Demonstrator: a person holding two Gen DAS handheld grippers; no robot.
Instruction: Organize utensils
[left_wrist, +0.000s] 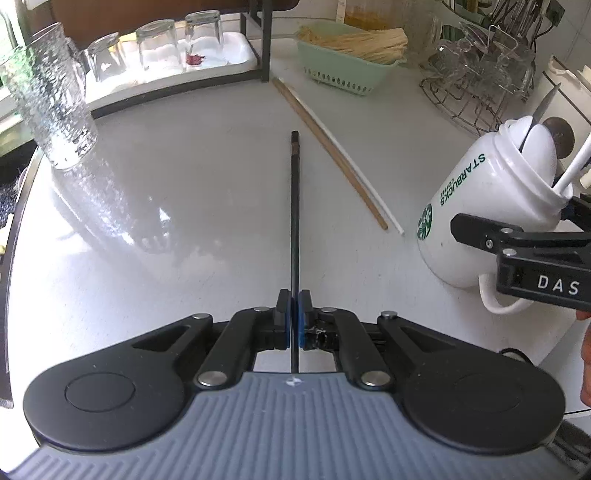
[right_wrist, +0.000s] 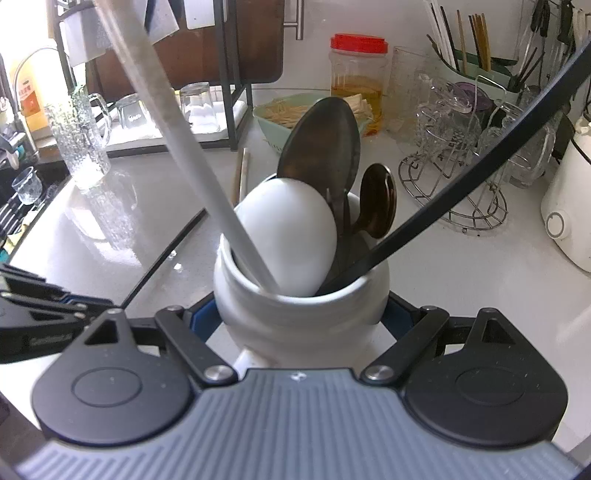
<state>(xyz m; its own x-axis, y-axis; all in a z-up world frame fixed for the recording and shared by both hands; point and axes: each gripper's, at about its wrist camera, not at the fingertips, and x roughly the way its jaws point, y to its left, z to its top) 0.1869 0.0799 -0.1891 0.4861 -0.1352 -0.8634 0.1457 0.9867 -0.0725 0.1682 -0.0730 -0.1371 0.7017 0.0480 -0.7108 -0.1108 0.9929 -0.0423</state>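
**Utensil sorting: one black chopstick pinched, mug clamped**

The left tongs (left_wrist: 294, 317) were pressed together on a black chopstick (left_wrist: 294, 206), which ran straight forward from the pads above the white tabletop (left_wrist: 184, 206). A wooden chopstick (left_wrist: 328, 147) and a white chopstick (left_wrist: 354, 162) lay side by side on the tabletop, well apart from the mug. The right tongs (right_wrist: 301, 321) clamped the white mug (right_wrist: 295, 314) from both sides. The mug held a white spoon (right_wrist: 288, 236), dark metal spoons (right_wrist: 321, 147), a white chopstick and a black one. A green basket (left_wrist: 343, 62) of wooden sticks stood farther back.
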